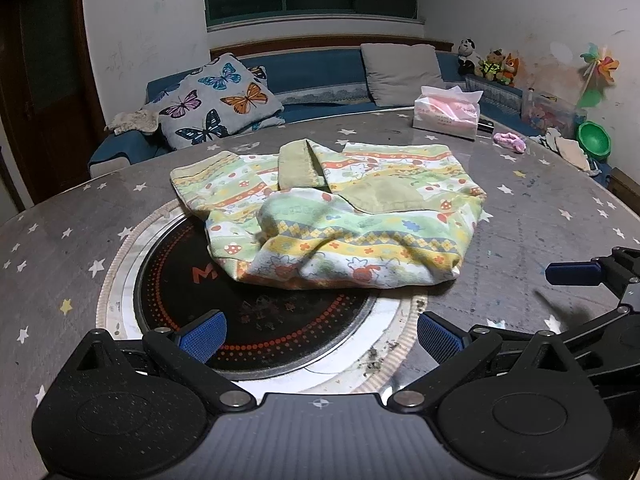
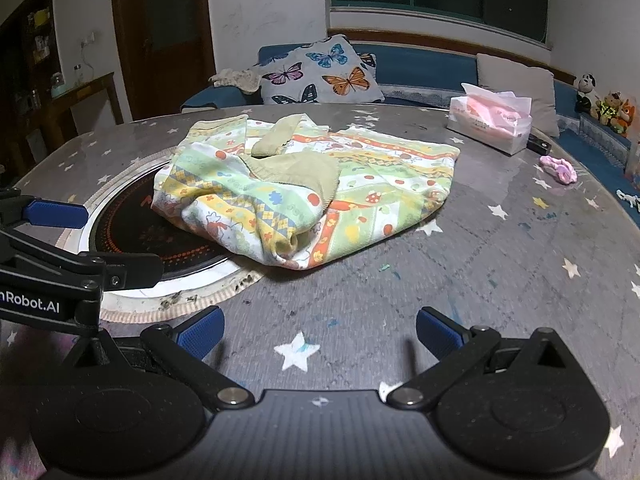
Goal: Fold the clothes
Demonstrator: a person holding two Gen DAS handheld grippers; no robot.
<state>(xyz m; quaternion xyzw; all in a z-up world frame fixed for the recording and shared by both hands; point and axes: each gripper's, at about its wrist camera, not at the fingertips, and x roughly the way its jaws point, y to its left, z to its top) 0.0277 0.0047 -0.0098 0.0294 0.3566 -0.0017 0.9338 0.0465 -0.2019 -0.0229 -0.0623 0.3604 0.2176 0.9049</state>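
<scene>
A small patterned garment (image 1: 332, 216) in green, yellow and orange, with olive collar and pocket, lies bunched and partly folded in the middle of the round table; it also shows in the right wrist view (image 2: 308, 184). My left gripper (image 1: 320, 338) hovers in front of it, open, nothing between its blue pads. My right gripper (image 2: 318, 338) is open too, short of the garment's near right corner. The right gripper's fingertip (image 1: 574, 273) shows at the left view's right edge, and the left gripper's fingertip (image 2: 56, 213) at the right view's left edge.
The grey star-print table (image 2: 500, 248) has a round black hotplate inset (image 1: 256, 320) partly under the garment. A tissue box (image 1: 446, 116), a pink scrunchie (image 1: 509, 141) and a green bowl (image 1: 594, 142) sit far right. A sofa with a butterfly cushion (image 1: 212, 102) lies behind.
</scene>
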